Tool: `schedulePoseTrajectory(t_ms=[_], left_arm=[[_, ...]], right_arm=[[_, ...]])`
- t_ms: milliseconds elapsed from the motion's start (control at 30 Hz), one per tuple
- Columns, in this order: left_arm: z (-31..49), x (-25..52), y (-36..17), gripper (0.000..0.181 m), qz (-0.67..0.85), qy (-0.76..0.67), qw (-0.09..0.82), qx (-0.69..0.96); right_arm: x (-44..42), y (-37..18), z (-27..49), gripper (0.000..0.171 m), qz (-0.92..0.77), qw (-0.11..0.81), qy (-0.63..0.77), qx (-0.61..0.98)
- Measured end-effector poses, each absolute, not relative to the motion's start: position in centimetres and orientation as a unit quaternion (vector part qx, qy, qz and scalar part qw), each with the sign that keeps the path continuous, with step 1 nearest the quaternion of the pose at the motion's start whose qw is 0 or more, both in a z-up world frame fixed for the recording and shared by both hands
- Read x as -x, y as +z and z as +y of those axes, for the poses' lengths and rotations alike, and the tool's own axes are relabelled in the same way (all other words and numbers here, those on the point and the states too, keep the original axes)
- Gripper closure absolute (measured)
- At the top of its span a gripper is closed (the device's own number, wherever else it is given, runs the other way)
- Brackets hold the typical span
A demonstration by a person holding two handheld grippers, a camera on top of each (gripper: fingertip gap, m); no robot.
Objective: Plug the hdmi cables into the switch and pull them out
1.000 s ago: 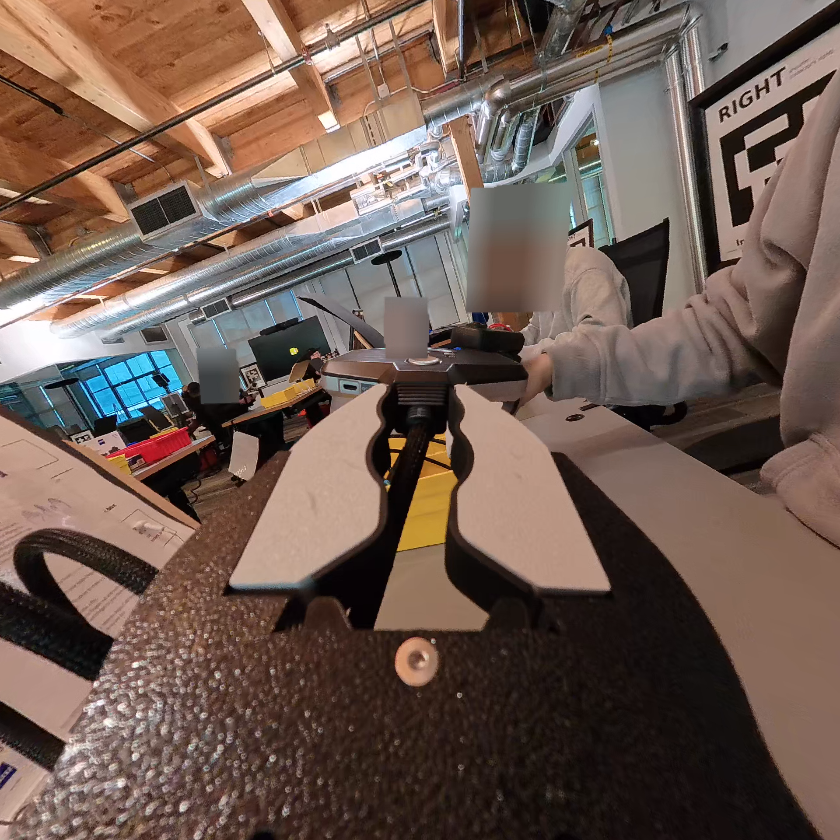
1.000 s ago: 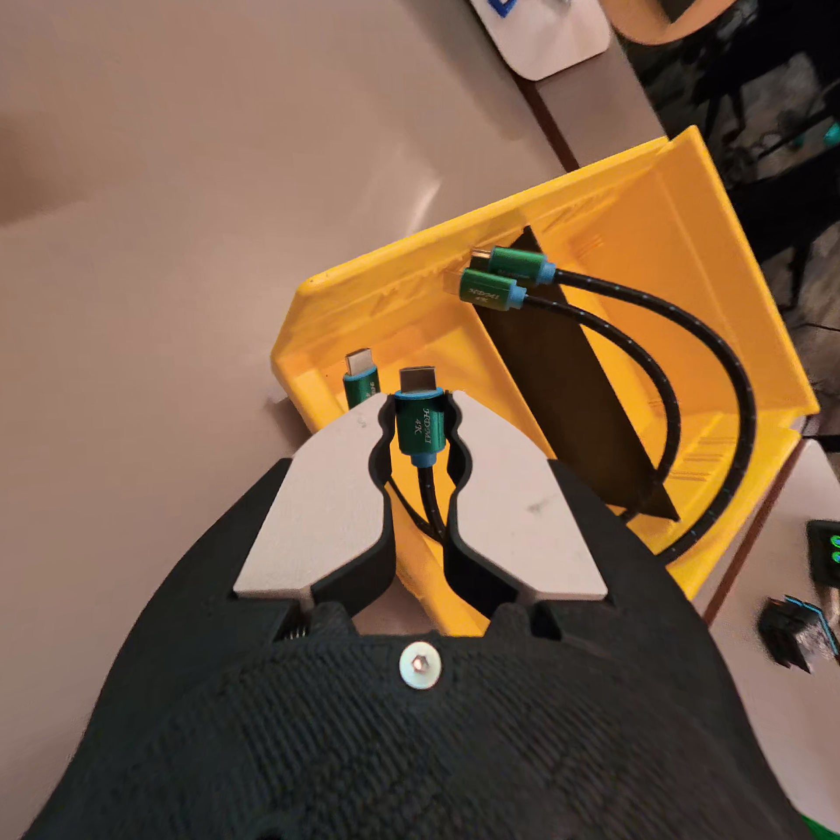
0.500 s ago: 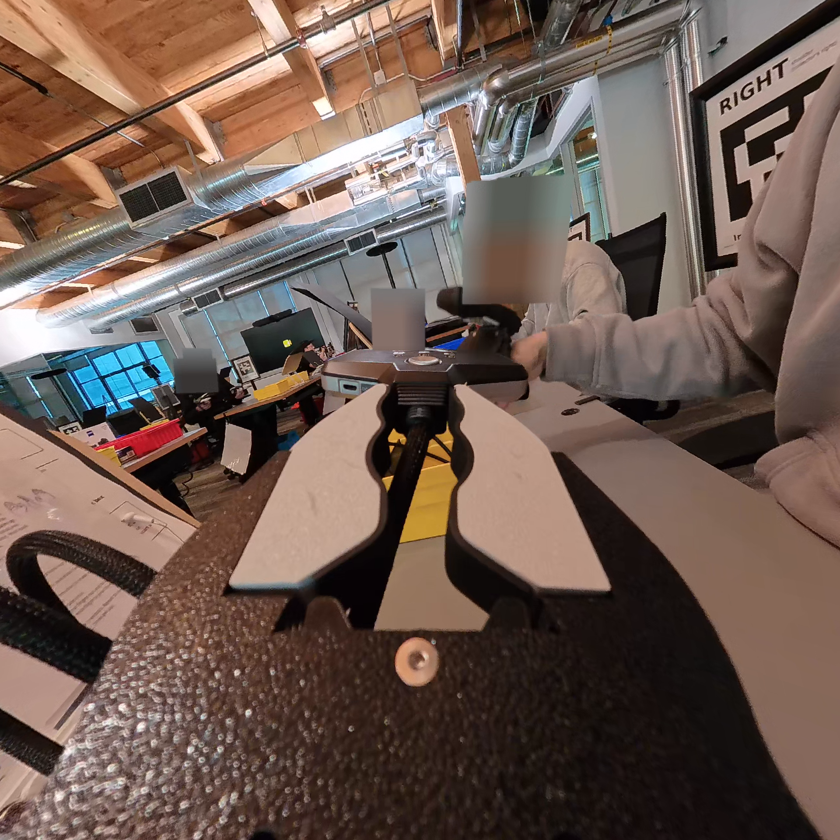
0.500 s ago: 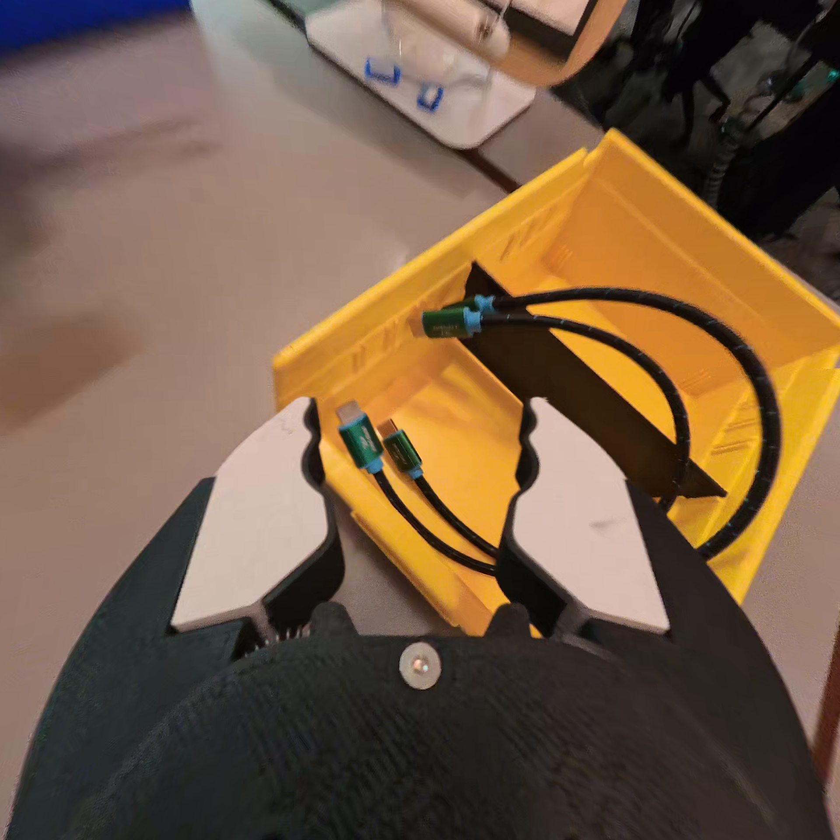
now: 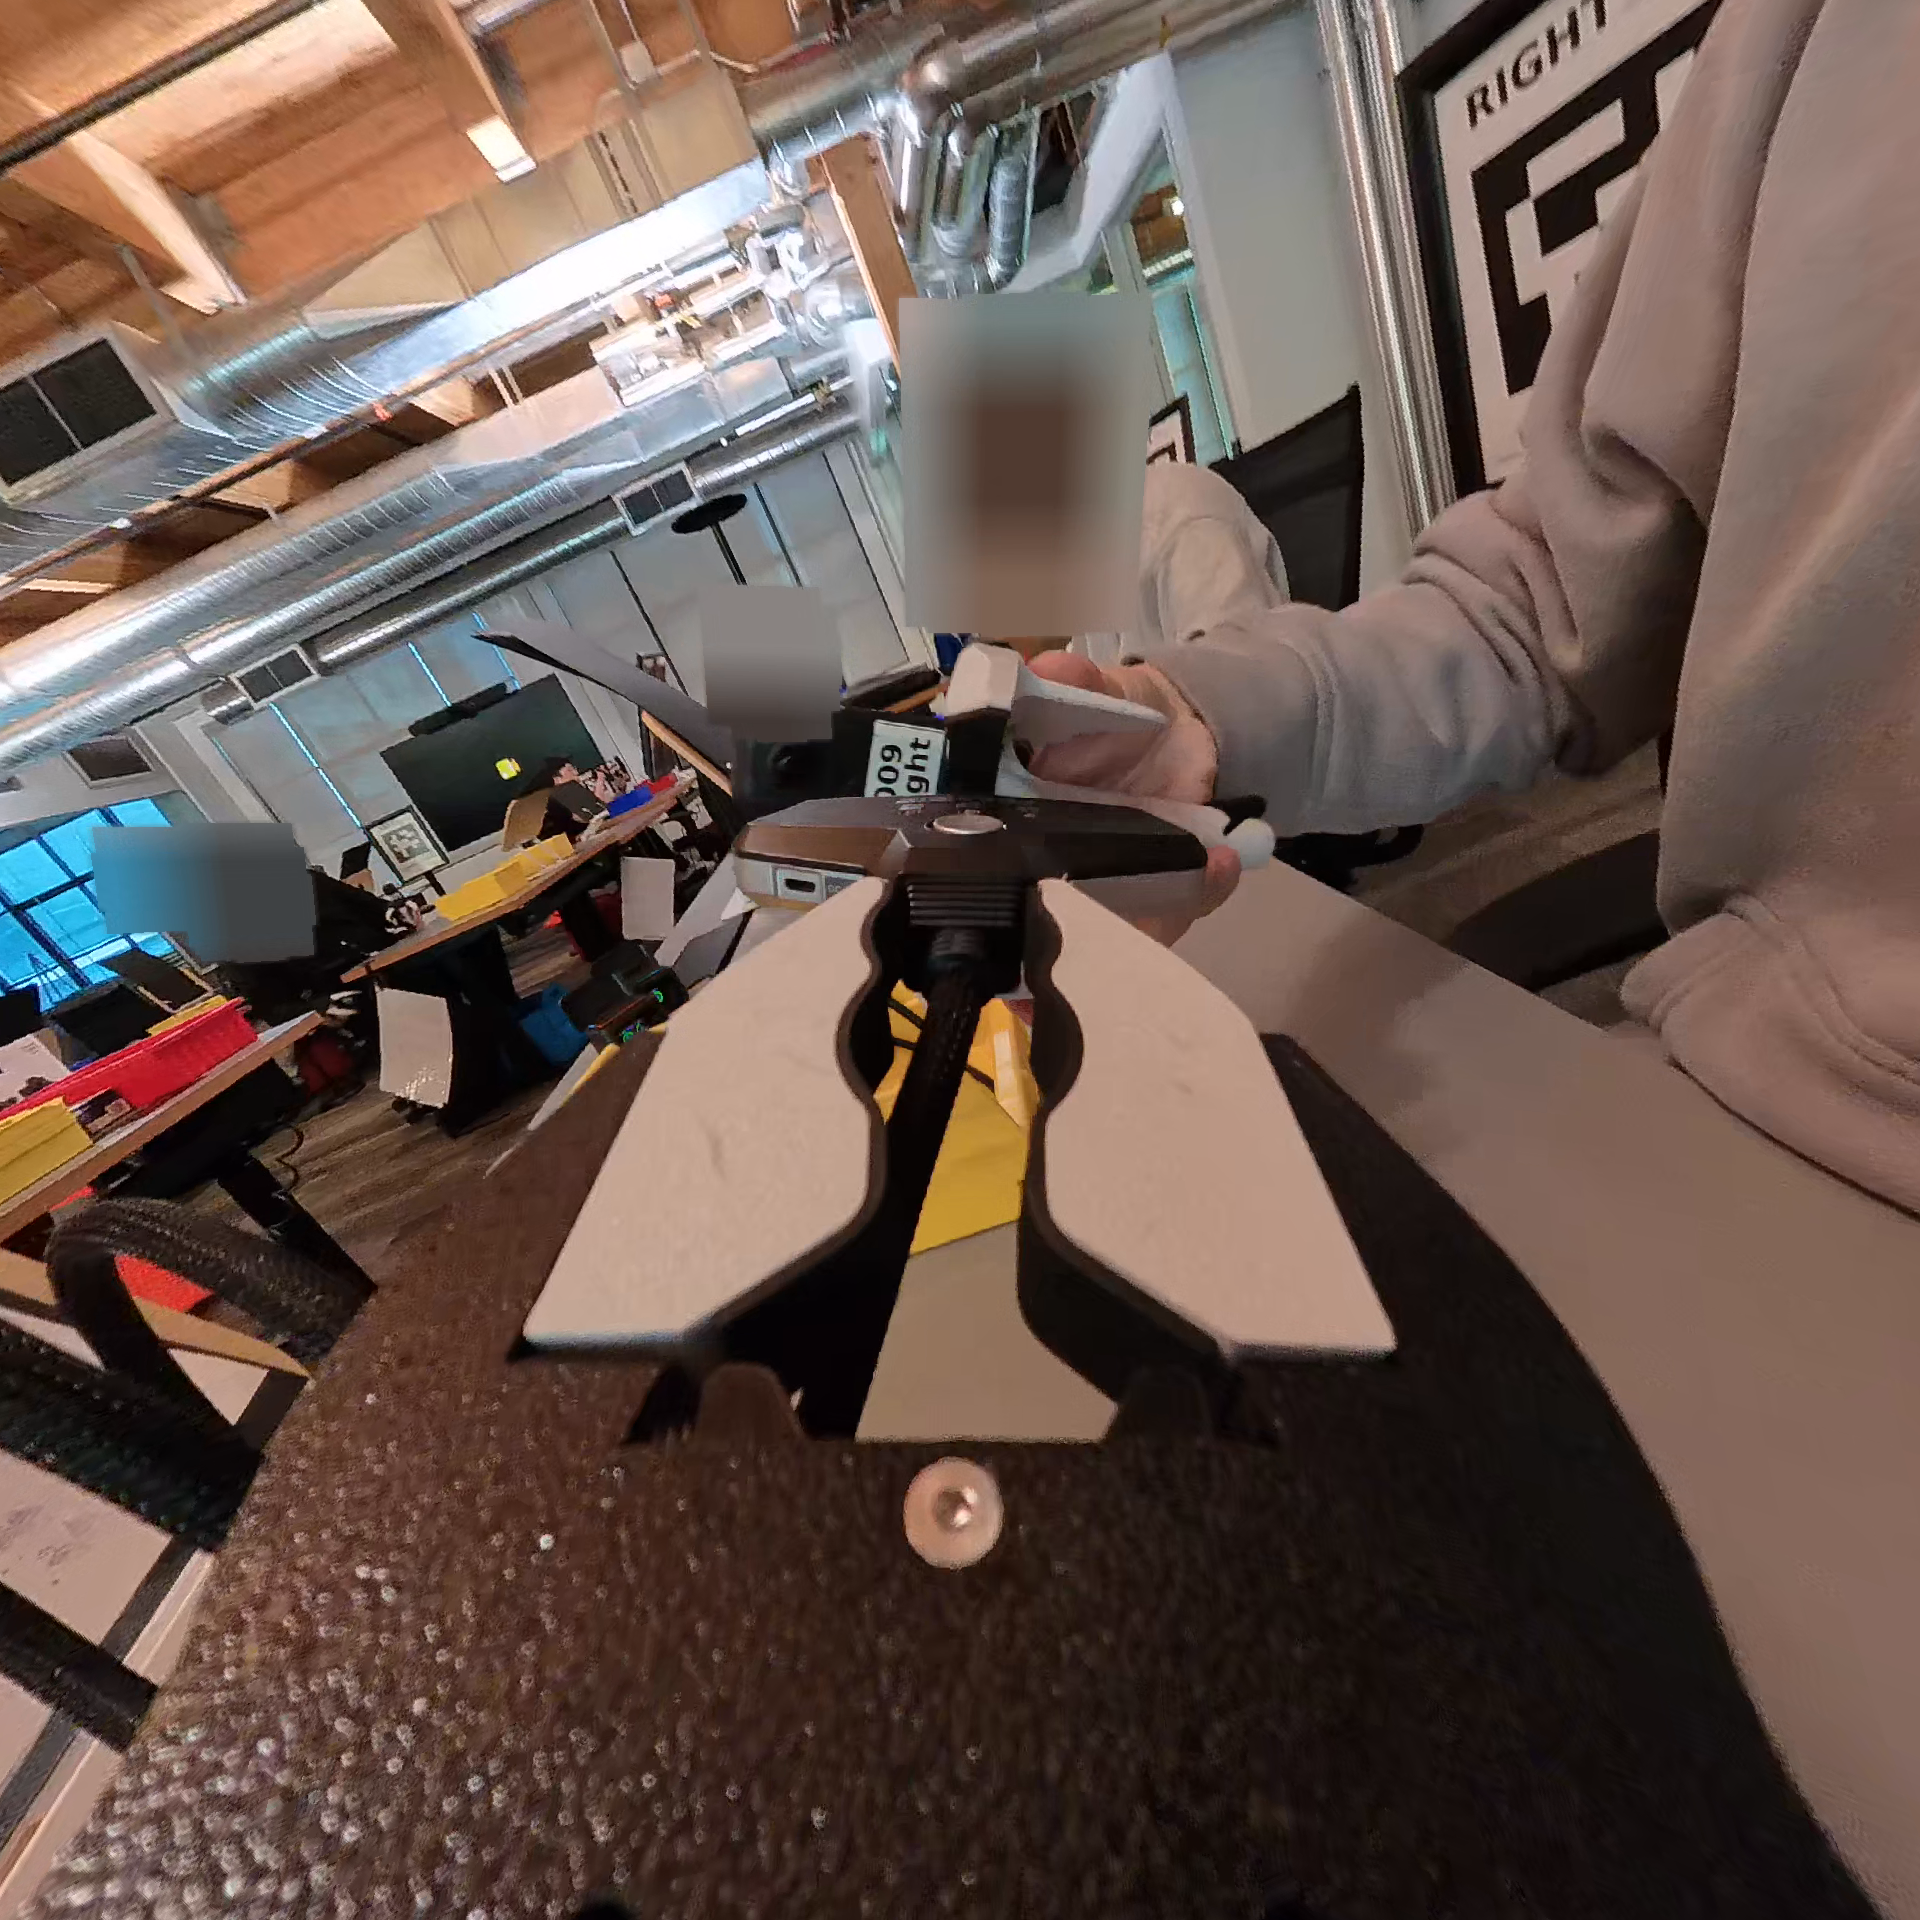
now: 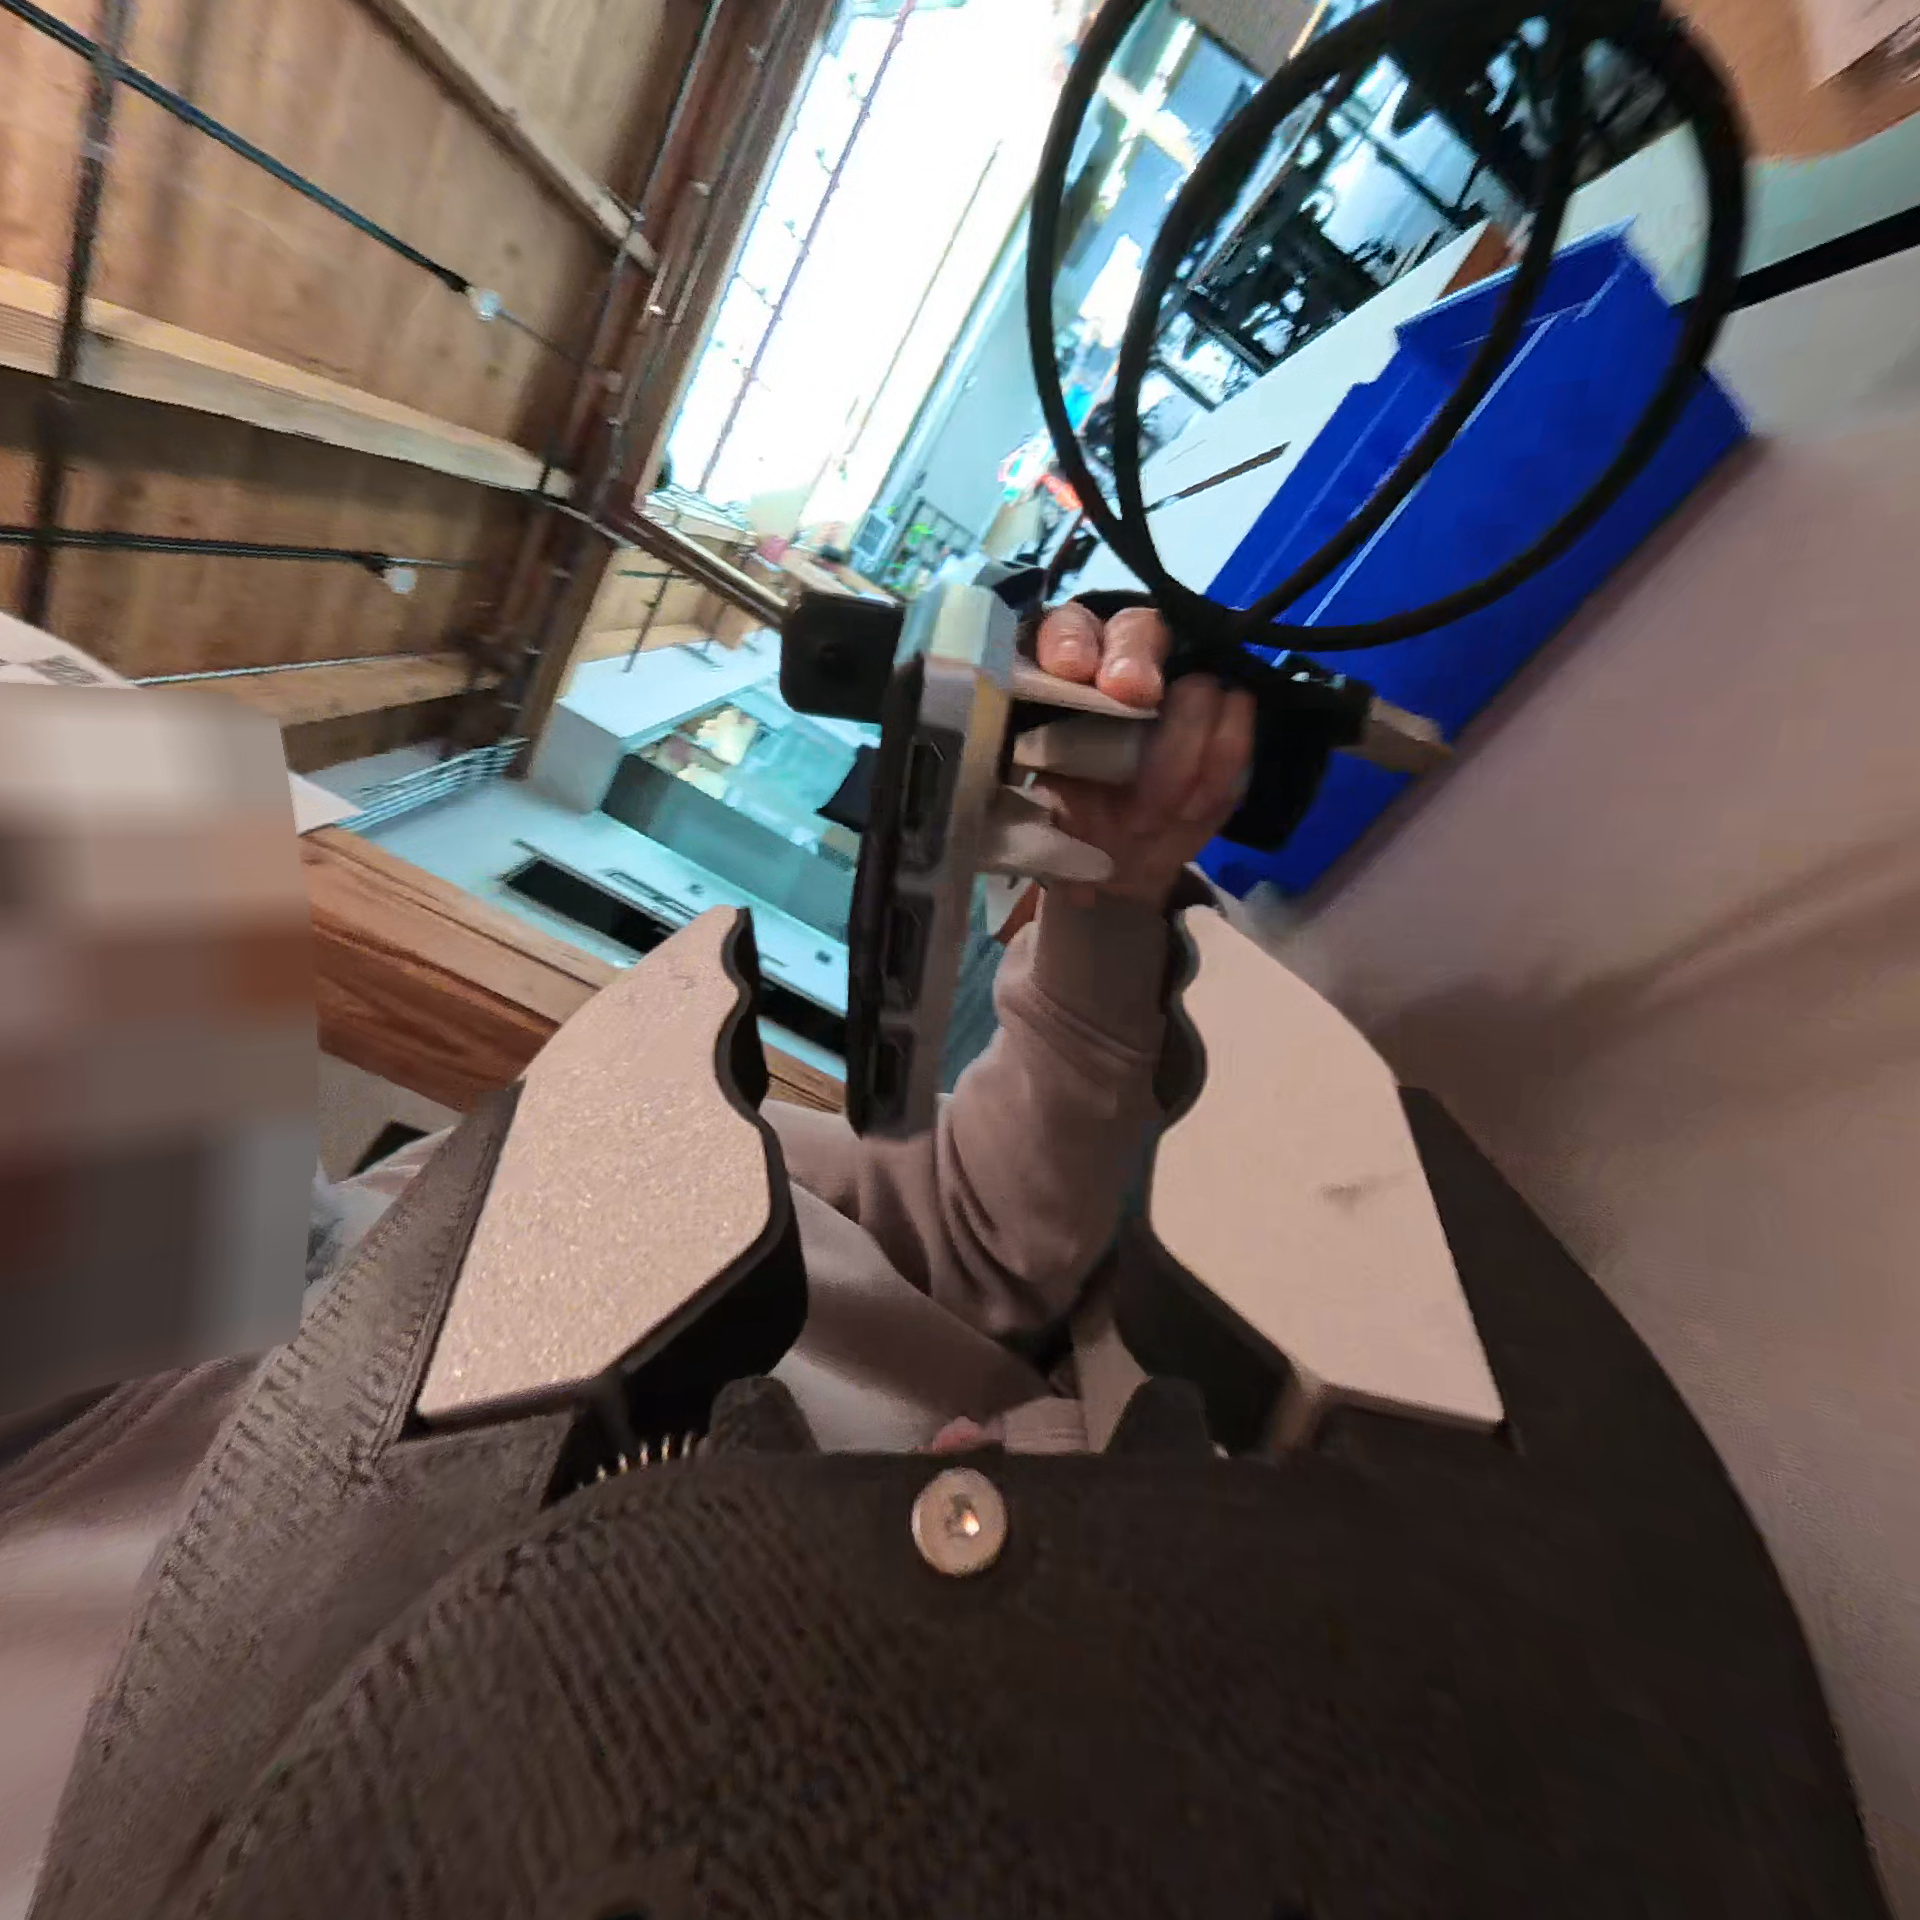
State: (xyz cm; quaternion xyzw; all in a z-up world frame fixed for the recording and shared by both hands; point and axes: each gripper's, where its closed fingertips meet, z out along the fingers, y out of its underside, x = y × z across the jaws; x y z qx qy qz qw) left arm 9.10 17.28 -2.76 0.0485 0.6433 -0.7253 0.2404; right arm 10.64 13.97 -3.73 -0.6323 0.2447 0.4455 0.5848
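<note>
two wrist cameras show the same moment from opposite sides. at far left in the left wrist view, a thick black braided cable loop [image 5: 135, 1278] curls over a sheet of paper [image 5: 73, 1558]. in the middle, the left tongs [image 5: 961, 914] are closed on the ribbed black collar of the switch's own cable [image 5: 935, 1049], which runs back between the two grey fingers [image 5: 727, 1143]. the switch [image 5: 966, 836], a flat dark box with a round button on top, sits level at the tong tips, lifted above the grey tabletop [image 5: 1558, 1247]. a yellow bin [image 5: 977, 1143] shows below, between the fingers. just beyond the switch, the right tongs [image 5: 997, 707] and the person's right hand [image 5: 1143, 748] are close behind it, with a grey sleeve [image 5: 1455, 644] running off to the right. in the right wrist view, a wooden wall [image 6: 260, 364] fills the left side. the right tongs [image 6: 961, 956] are open, fingers wide apart, holding nothing. between and just past them the switch [image 6: 914, 883] appears edge-on and upright, its row of ports facing the camera, none with a plug in it. the left tongs [image 6: 1039, 727] grip it from behind, held by the person's left hand [image 6: 1164, 769]. black cable loops [image 6: 1351, 312] arc upward from that hand. a blue bin [image 6: 1507, 520] stands at right on the tabletop [image 6: 1714, 935].
</note>
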Motion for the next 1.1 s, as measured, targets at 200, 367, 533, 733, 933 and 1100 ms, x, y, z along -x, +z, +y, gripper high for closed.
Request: schedulePoseTrajectory(t_ms=[200, 367, 533, 733, 933, 1100], left_arm=[[16.2, -9.4, -3.8, 0.159, 0.669, -0.699, 0.245, -0.055], [15.4, -9.5, -4.2, 0.159, 0.677, -0.692, 0.243, -0.059], [15.2, -9.6, -4.3, 0.159, 0.68, -0.684, 0.255, -0.063], [15.1, -9.9, -4.6, 0.159, 0.684, -0.678, 0.262, -0.063], [15.1, -10.5, -4.1, 0.147, 0.682, -0.675, 0.282, -0.029], [16.2, -10.0, -0.8, 0.113, 0.636, -0.701, 0.323, 0.002]], right_arm=[[-8.7, -4.8, 15.7, 0.117, 0.229, 0.556, 0.464, 0.65], [-9.4, -3.9, 16.1, 0.129, 0.245, 0.583, 0.459, 0.624], [-9.8, -4.5, 16.1, 0.148, 0.258, 0.581, 0.452, 0.625], [-10.0, -4.7, 16.0, 0.148, 0.236, 0.603, 0.449, 0.615], [-10.5, -4.6, 15.6, 0.148, 0.234, 0.62, 0.446, 0.602], [-12.6, -3.2, 14.1, 0.148, 0.244, 0.652, 0.423, 0.58]])
